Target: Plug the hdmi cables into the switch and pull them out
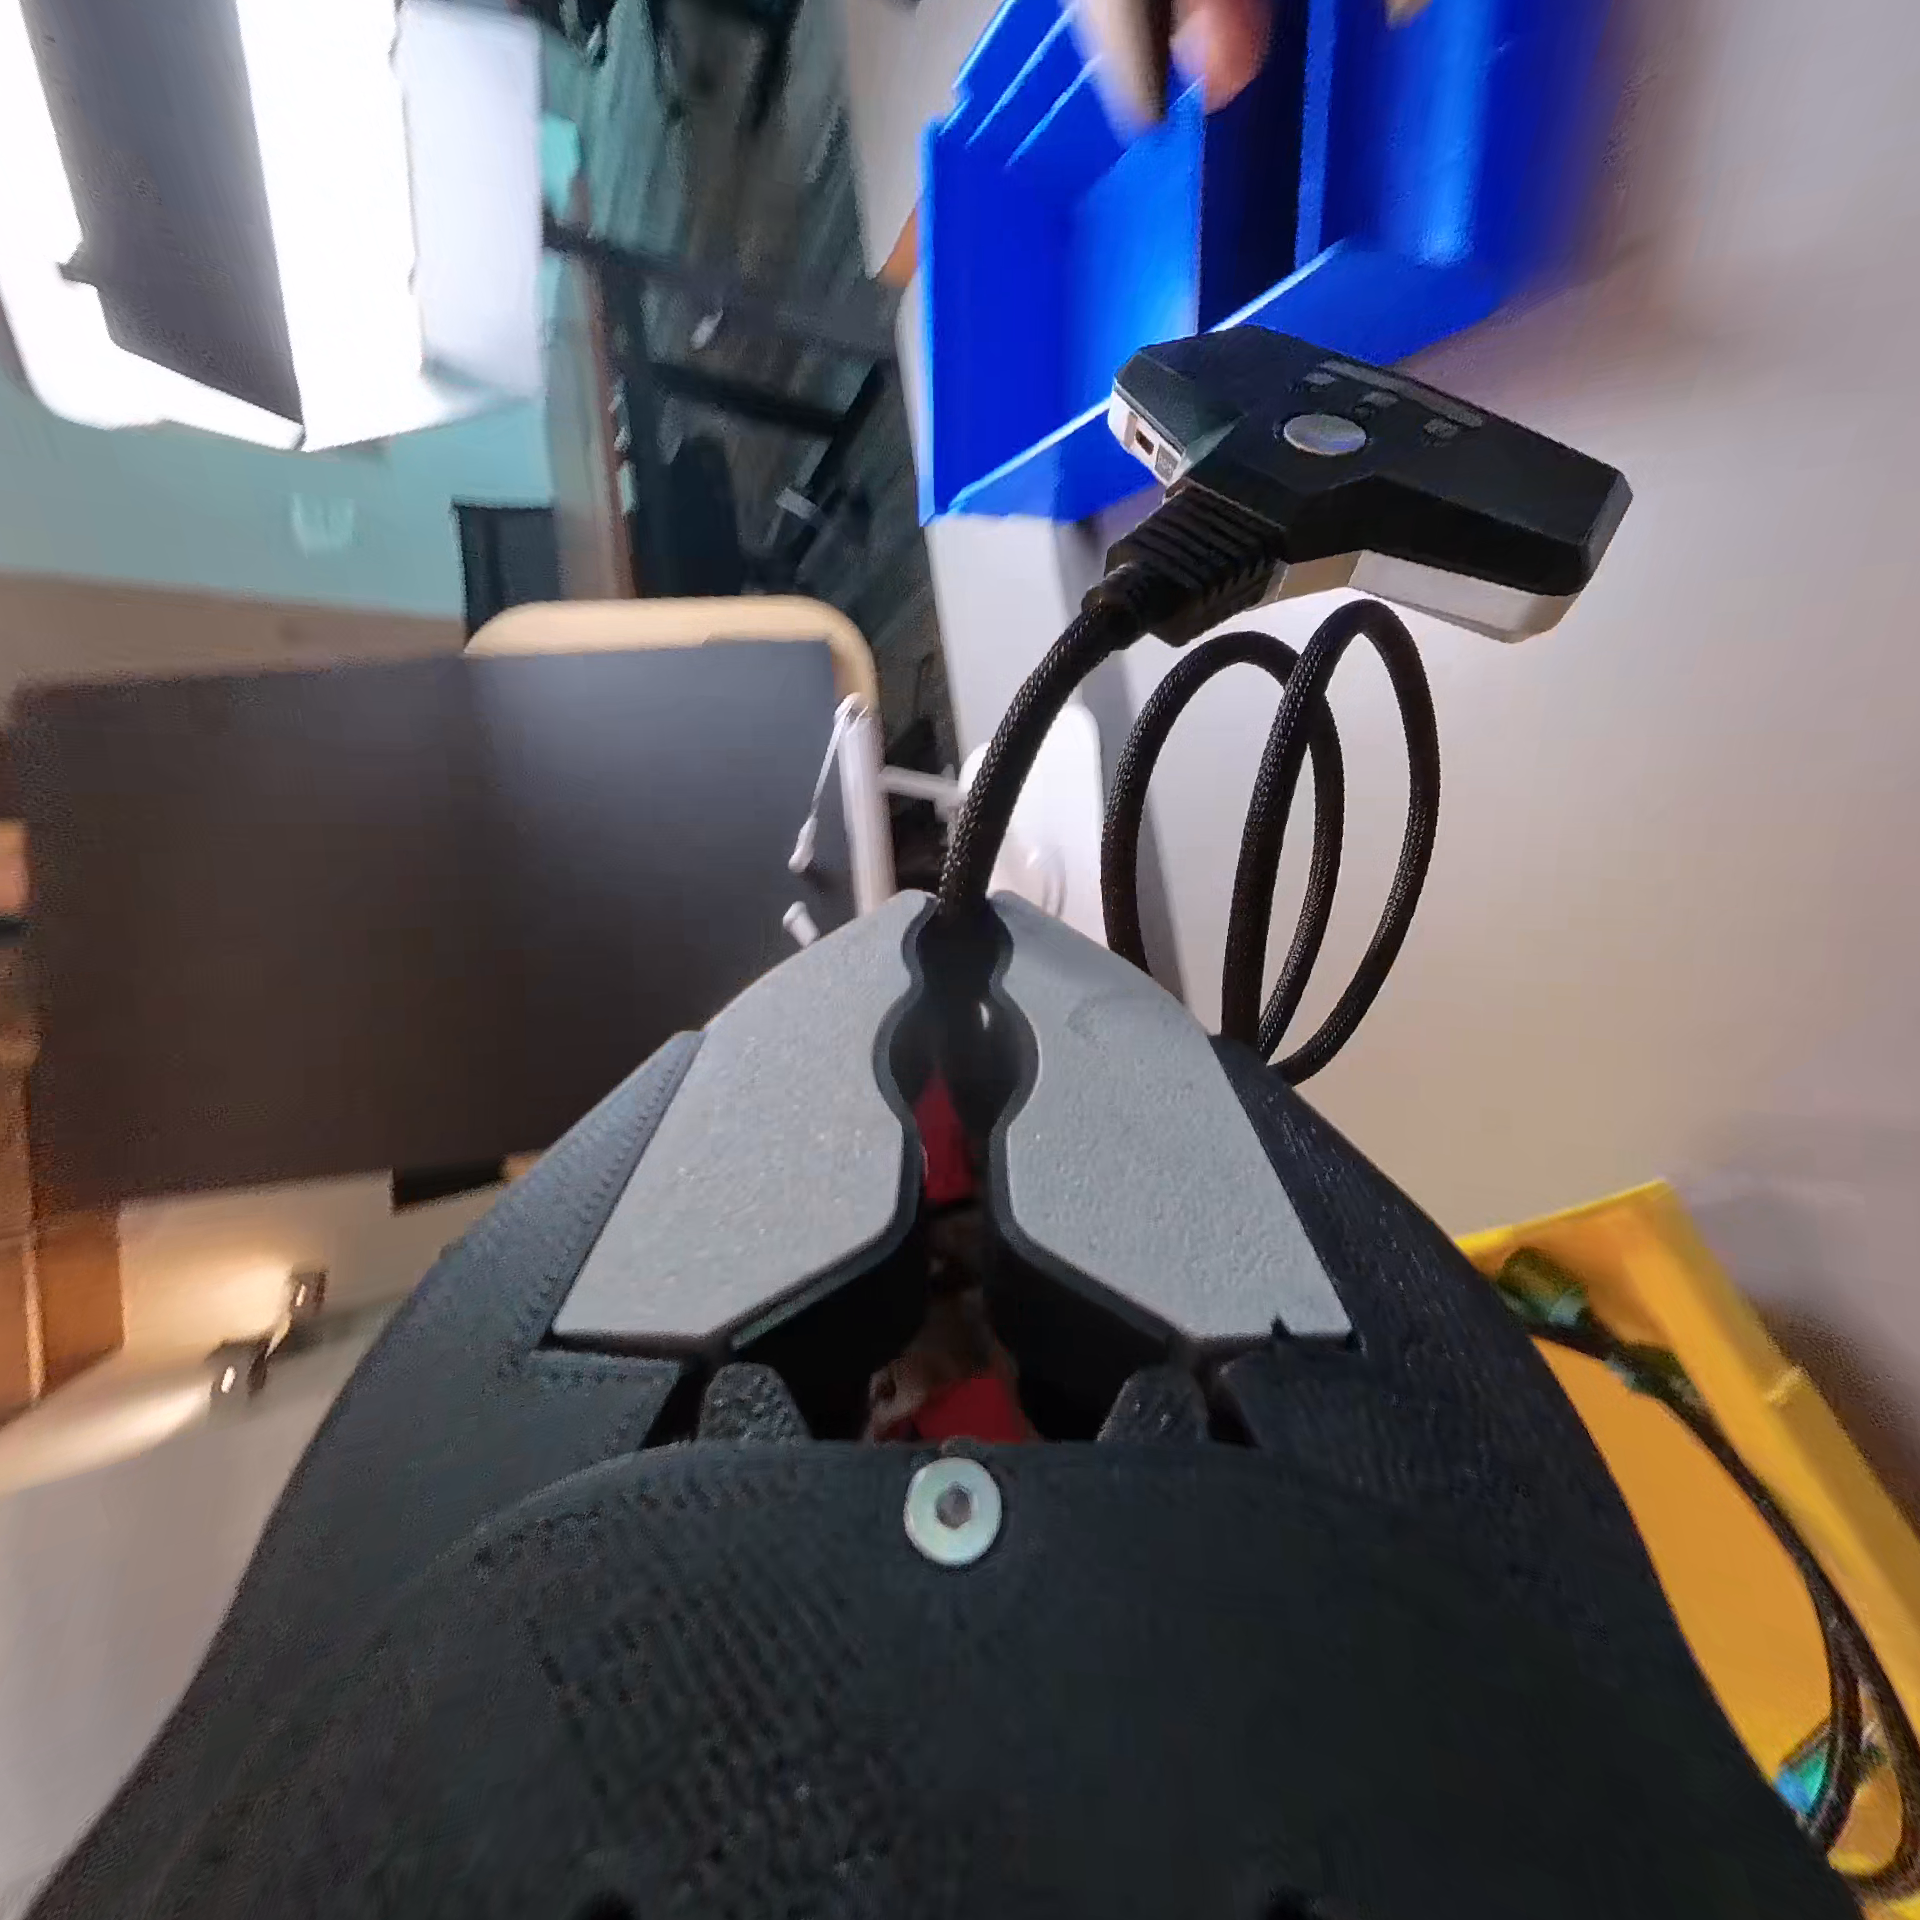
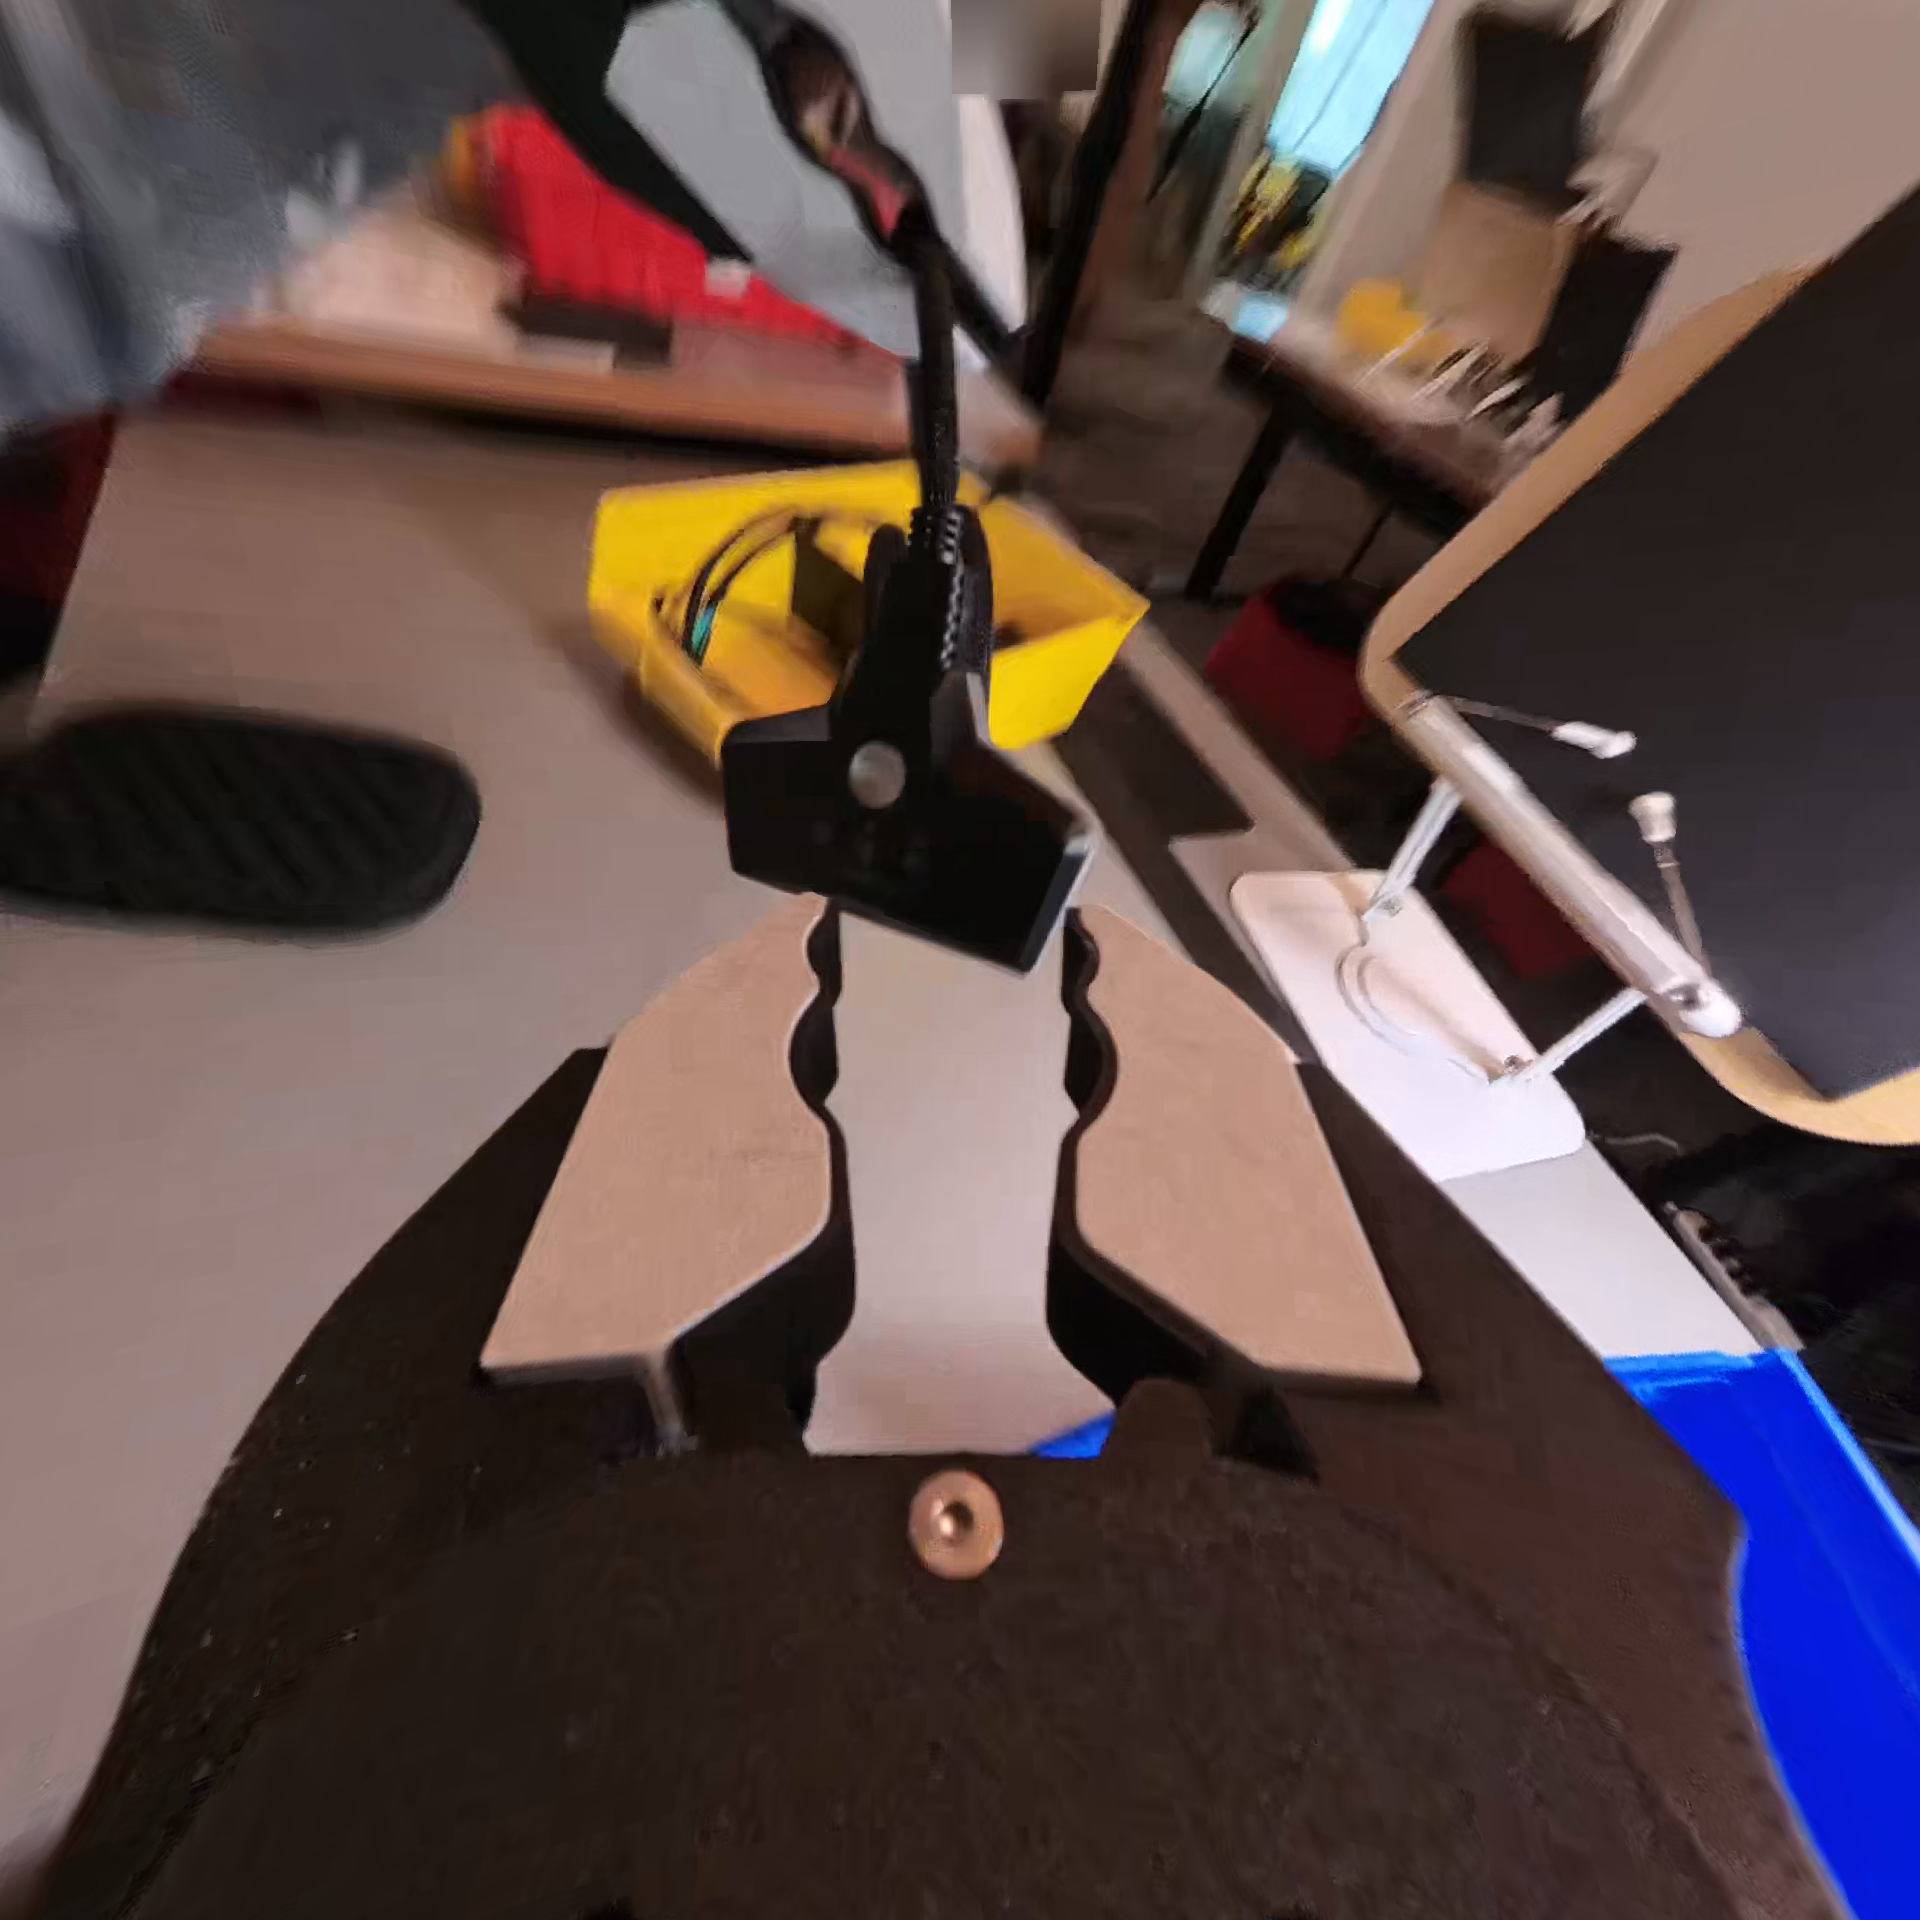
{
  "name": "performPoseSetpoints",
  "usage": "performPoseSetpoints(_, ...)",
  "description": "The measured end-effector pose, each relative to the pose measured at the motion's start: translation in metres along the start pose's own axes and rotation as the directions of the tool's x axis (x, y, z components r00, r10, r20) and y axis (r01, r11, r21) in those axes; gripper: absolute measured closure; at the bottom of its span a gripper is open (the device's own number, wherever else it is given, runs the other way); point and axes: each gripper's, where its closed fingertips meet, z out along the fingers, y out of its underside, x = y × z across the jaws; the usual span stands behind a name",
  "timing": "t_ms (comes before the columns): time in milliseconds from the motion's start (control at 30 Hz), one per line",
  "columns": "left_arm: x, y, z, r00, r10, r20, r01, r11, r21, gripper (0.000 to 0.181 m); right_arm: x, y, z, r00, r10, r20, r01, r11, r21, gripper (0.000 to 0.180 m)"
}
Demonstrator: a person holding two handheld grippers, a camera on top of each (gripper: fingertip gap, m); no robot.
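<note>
Pinching the braided cable [image 1: 1013, 769] tight, the left gripper [image 1: 961, 920] dangles the black switch [image 1: 1382, 468] clear of the table, while the right gripper [image 2: 945, 935] gapes wide just below it (not touching, gripping nothing).

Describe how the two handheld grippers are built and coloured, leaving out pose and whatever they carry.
The left gripper and right gripper look alike: a broad black body with a rough, 3D-printed texture, a single round metal screw set in the middle, and two flat fingers faced with matte grey plates. Each finger's inner edge is black and cut in a wavy, scalloped outline. No cables, markings or sleeves show on either.
</note>
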Motion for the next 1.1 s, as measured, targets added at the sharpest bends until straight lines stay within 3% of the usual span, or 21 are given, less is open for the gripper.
performPoseSetpoints(100, 0.037, -0.032, 0.017, 0.992, 0.063, -0.109, -0.054, 0.995, 0.086, 0.175, -0.033, 0.031, 0.003, 0.965, -0.026, 0.261, 0.086, 0.972, -0.221, 0.131)
performPoseSetpoints(233, 0.071, -0.076, 0.021, 0.968, 0.104, -0.226, -0.054, 0.974, 0.22, 0.175, -0.08, 0.06, 0.007, 0.874, 0.092, 0.477, 0.066, 0.95, -0.304, 0.128)
performPoseSetpoints(400, 0.077, -0.108, 0.017, 0.955, 0.068, -0.288, 0.03, 0.946, 0.321, 0.174, -0.143, 0.059, 0.007, 0.709, 0.165, 0.686, 0.003, 0.971, -0.238, 0.142)
performPoseSetpoints(533, 0.076, -0.115, 0.025, 0.939, -0.018, -0.343, 0.124, 0.949, 0.29, 0.17, -0.164, 0.041, 0.023, 0.68, 0.159, 0.715, -0.083, 0.987, -0.141, 0.146)
performPoseSetpoints(667, 0.053, -0.11, 0.027, 0.92, -0.236, -0.314, 0.322, 0.91, 0.26, 0.156, -0.154, 0.012, 0.03, 0.674, 0.152, 0.723, -0.239, 0.971, 0.019, 0.147)
performPoseSetpoints(733, 0.027, -0.103, 0.02, 0.887, -0.393, -0.243, 0.455, 0.832, 0.317, 0.153, -0.14, -0.009, 0.028, 0.682, 0.144, 0.717, -0.33, 0.936, 0.125, 0.147)
performPoseSetpoints(867, -0.027, -0.079, -0.021, 0.692, -0.71, -0.13, 0.65, 0.534, 0.541, 0.155, -0.098, -0.044, 0.024, 0.755, 0.135, 0.642, -0.423, 0.847, 0.321, 0.148)
performPoseSetpoints(967, -0.023, -0.07, -0.039, 0.558, -0.783, -0.273, 0.729, 0.307, 0.612, 0.155, -0.054, -0.066, 0.02, 0.813, 0.175, 0.555, -0.475, 0.752, 0.458, 0.149)
performPoseSetpoints(1033, -0.011, -0.069, -0.035, 0.513, -0.776, -0.367, 0.767, 0.222, 0.602, 0.154, -0.029, -0.074, 0.022, 0.839, 0.213, 0.501, -0.487, 0.706, 0.515, 0.149)
performPoseSetpoints(1100, 0.002, -0.068, -0.019, 0.477, -0.771, -0.422, 0.807, 0.194, 0.558, 0.152, -0.015, -0.074, 0.031, 0.855, 0.238, 0.46, -0.481, 0.695, 0.534, 0.148)
